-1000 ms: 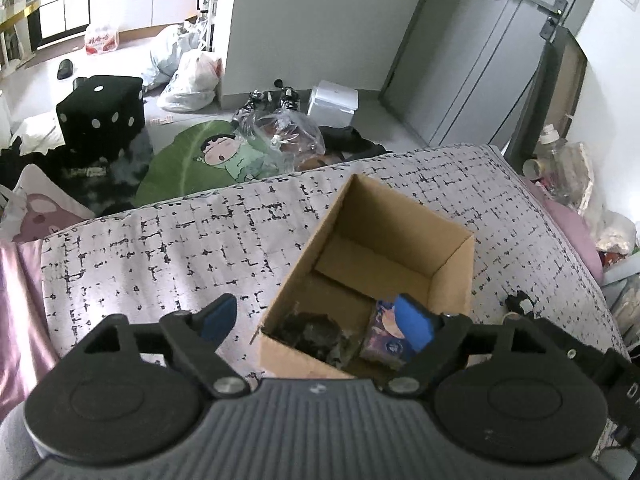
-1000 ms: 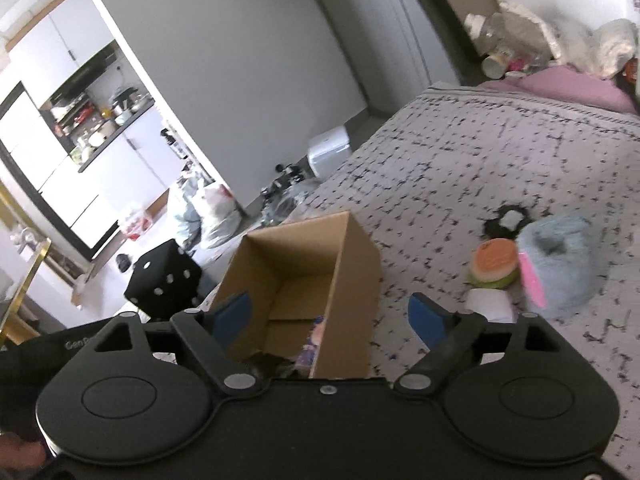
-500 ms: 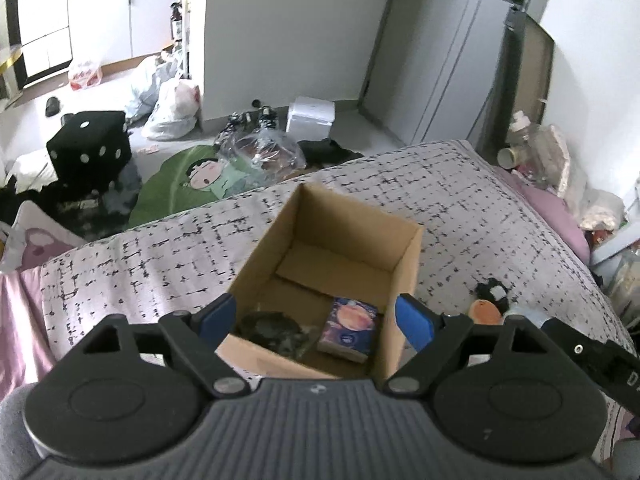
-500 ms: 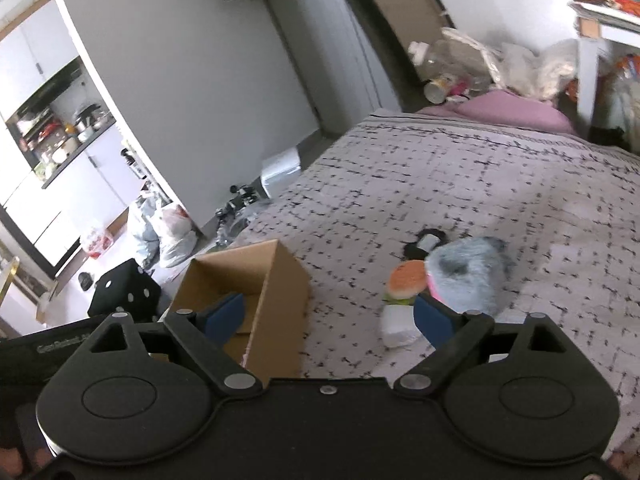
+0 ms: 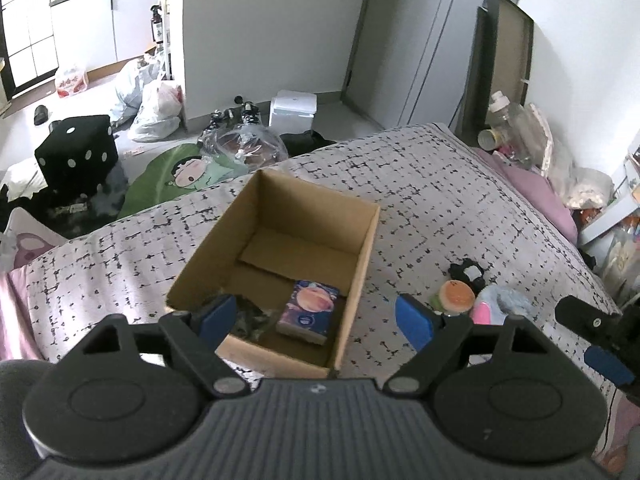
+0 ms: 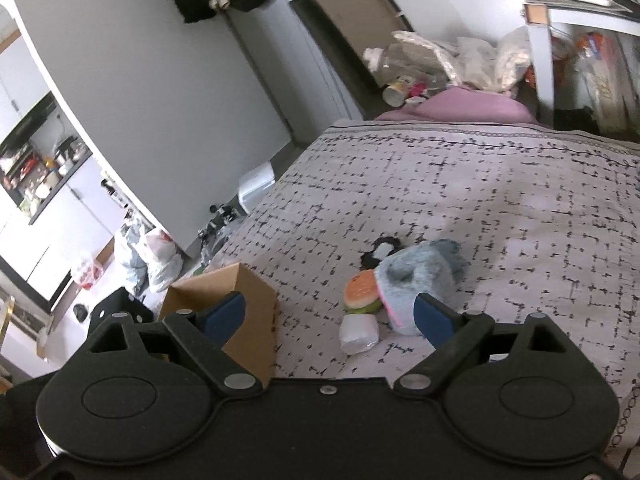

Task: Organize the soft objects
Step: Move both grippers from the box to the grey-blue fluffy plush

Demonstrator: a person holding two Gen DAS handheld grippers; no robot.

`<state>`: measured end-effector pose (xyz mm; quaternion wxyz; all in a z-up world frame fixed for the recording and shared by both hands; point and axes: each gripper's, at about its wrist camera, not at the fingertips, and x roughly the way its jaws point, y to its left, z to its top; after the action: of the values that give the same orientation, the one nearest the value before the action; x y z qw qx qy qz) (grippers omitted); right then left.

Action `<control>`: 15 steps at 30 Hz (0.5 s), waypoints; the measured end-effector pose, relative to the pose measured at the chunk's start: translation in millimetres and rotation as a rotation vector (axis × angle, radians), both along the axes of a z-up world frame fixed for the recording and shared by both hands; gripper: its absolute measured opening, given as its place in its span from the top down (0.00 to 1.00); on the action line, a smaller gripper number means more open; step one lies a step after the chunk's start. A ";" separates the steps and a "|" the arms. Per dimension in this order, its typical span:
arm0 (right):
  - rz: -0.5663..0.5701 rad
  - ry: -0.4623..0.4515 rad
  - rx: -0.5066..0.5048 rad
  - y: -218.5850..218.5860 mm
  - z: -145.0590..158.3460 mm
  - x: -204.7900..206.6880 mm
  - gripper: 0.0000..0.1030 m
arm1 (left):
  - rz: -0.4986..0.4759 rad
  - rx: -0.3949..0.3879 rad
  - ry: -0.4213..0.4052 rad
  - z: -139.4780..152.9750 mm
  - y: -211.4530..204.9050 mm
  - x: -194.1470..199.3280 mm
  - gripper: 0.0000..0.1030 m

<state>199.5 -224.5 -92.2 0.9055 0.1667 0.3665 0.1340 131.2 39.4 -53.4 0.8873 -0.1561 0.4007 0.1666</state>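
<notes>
An open cardboard box stands on the bed; it also shows in the right wrist view. Inside lie a purple tissue pack and a dark crumpled item. Right of the box lie a burger plush, a white roll, a grey-blue and pink plush and a small black-and-white toy. My left gripper is open and empty above the box's near end. My right gripper is open and empty, just short of the toys.
The patterned bedspread covers the bed. A pink pillow and bottles lie at the far corner. The floor beyond holds a black dice stool, plastic bags, a green cushion and a white box.
Both grippers have pulled back and risen from the box. The right gripper has swung right, so the toys now sit between its fingers in view. Both stayed open.
</notes>
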 end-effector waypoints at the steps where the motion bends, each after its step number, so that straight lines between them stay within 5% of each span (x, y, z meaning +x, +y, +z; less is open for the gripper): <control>1: -0.008 0.002 0.002 -3.9 -0.4 1.3 0.11 | -0.004 0.003 -0.001 0.6 -3.2 1.5 0.17; 15: -0.057 0.032 0.043 -47.5 -4.2 16.2 0.09 | -0.066 0.004 0.005 -5.0 -45.9 30.0 0.17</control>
<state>215.7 -272.0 -96.4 0.8992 0.1987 0.3729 0.1135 161.2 -6.5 -58.4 0.8915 -0.1407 0.4077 0.1384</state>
